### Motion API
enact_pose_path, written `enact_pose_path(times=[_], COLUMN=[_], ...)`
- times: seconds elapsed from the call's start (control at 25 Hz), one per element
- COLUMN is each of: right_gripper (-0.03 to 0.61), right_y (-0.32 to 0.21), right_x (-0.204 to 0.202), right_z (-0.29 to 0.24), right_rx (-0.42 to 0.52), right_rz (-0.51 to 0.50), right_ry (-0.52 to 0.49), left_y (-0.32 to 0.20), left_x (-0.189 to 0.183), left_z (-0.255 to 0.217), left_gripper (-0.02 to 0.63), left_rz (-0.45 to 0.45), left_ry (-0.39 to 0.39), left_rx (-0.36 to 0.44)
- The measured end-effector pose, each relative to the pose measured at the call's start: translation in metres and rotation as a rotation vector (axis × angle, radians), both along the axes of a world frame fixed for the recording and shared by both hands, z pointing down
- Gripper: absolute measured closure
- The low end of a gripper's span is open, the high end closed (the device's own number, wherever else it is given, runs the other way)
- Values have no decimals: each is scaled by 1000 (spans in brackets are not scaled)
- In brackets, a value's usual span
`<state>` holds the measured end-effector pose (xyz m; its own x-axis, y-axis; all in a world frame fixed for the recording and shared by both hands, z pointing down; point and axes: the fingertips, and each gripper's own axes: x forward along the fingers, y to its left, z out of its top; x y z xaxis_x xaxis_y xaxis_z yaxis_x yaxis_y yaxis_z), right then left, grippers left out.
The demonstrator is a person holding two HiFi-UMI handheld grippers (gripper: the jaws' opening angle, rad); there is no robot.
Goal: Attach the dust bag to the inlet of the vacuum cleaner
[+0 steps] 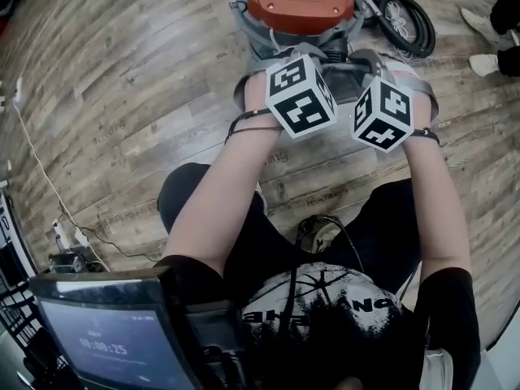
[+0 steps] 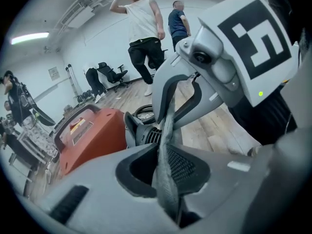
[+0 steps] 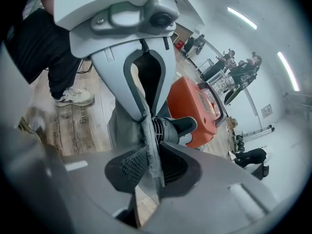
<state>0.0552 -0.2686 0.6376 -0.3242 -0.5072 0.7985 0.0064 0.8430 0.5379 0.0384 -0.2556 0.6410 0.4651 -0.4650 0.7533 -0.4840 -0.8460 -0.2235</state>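
The vacuum cleaner (image 1: 301, 2) has an orange top and a grey drum and stands on the wood floor in front of the kneeling person. Both marker cubes (image 1: 299, 96) (image 1: 383, 114) hover side by side just before it. The grey fabric dust bag (image 2: 168, 130) is stretched between the two grippers. My left gripper (image 2: 165, 167) is shut on one edge of it. My right gripper (image 3: 148, 165) is shut on the opposite edge (image 3: 146, 126). The black ribbed inlet (image 2: 145, 134) (image 3: 173, 126) pokes out right behind the fabric, close to both sets of jaws.
A black hose (image 1: 406, 19) coils right of the vacuum. Bystanders (image 2: 144, 33) stand behind, with shoes (image 1: 483, 39) at the far right. A power strip and cable (image 1: 69, 238) lie at the left, and a screen (image 1: 106, 331) sits at the bottom left.
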Motion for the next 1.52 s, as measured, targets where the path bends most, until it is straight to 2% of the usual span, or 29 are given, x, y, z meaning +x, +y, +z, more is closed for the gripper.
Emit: enact_pose_path(times=[0.12, 0.28, 0.36, 0.4, 0.44, 0.52, 0.64, 0.8, 0.84, 0.88, 1.0, 1.04, 1.12, 1.16, 1.2, 1.28, 1.4, 1.52], right_gripper=[505, 482, 408, 371, 340, 310, 305, 305, 312, 344, 457, 483, 520, 569, 572, 572, 574, 574], right_y=[-2, -5, -6, -5, -2, 5, 8, 12, 15, 19, 29, 32, 33, 32, 29, 19, 3, -2], right_x=[6, 9, 13, 15, 17, 18, 22, 25, 24, 21, 12, 10, 5, 1, -4, -16, -34, -48], right_z=[4, 6, 5, 4, 3, 2, -4, -21, -29, -39, -67, -75, -91, -100, -106, -112, -114, -129], right_rx=[12, 61, 60, 50, 36, 17, 28, 49, 59, 70, 50, 38, 65, 88, 90, 30, -51, -108], right_rz=[16, 31, 40, 42, 43, 38, 39, 41, 34, 27, 41, 50, 24, 0, 1, 68, 107, 107], right_ry=[-4, -8, -19, -24, -31, -46, -74, -134, -169, -218, -443, -519, -628, -676, -742, -876, -925, -956], left_y=[-1, -4, -3, -1, 3, 10, 12, 11, 13, 14, 20, 21, 22, 21, 18, 12, 1, -2], left_x=[5, 3, 4, 6, 8, 7, 3, 3, 5, 6, 7, 6, 3, 1, -4, -18, -42, -48], left_z=[0, -1, -2, -2, -1, -2, -8, -26, -34, -44, -78, -88, -105, -113, -121, -130, -139, -164], left_gripper=[559, 494, 462, 425, 362, 348, 344, 345, 347, 381, 567, 611, 612, 612, 612, 612, 612, 612], left_rz=[6, 10, 21, 31, 41, 55, 49, 40, 41, 40, 18, 7, -18, -34, -53, -89, -116, -53], left_ry=[10, -18, -18, -9, 2, 11, 15, 62, 87, 122, 263, 304, 370, 412, 463, 563, 652, 712], left_rx=[22, 69, 71, 62, 52, 49, 77, 130, 151, 175, 249, 273, 305, 305, 292, 250, 213, 258])
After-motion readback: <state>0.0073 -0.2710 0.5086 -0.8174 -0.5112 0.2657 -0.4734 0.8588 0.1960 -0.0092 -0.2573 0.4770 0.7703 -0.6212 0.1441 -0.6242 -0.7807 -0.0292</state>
